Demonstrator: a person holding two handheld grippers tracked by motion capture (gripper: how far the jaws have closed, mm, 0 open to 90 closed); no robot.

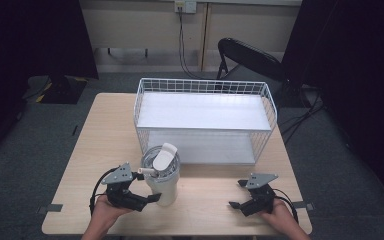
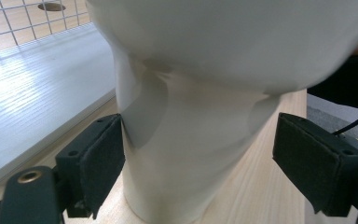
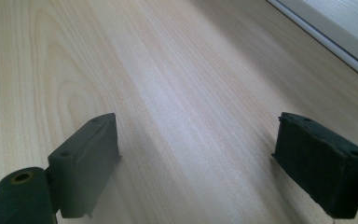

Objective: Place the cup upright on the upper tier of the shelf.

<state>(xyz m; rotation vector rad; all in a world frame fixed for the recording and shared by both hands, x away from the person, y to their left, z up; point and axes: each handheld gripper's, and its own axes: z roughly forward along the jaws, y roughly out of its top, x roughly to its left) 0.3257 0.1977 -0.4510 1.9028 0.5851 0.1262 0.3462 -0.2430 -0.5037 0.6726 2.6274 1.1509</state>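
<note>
The cream-white plastic tumbler point(image 1: 162, 182), with a clear domed lid and a white flip spout raised on top, stands upright on the pale wooden worktop point(image 1: 100, 145), near its front edge and left of centre; it is just in front of the white wire-mesh basket point(image 1: 205, 120), close to the basket's front left corner but apart from it. The left tool point(image 1: 147, 197) reaches in from the tumbler's left side at its lower body; in the left gripper view the tumbler point(image 2: 191, 154) stands between the two black padded jaws, the left pad touching or all but touching its wall, the right pad clearly off it with bare wood showing in the gap; the left tool point(image 2: 198, 158) is thus wide open around the tumbler and has no grip on it. The white board point(image 2: 32, 98) that lines the basket's floor lies to the left in that view, behind the mesh.

The right tool point(image 1: 239, 195) rests low over the worktop near the front right, well apart from the tumbler; in the right gripper view the right tool point(image 3: 196, 149) has its jaws spread wide with only bare wood grain point(image 3: 182, 93) between them, holding nothing; the edge of the basket's white board point(image 3: 335, 28) shows at the upper right.
</note>
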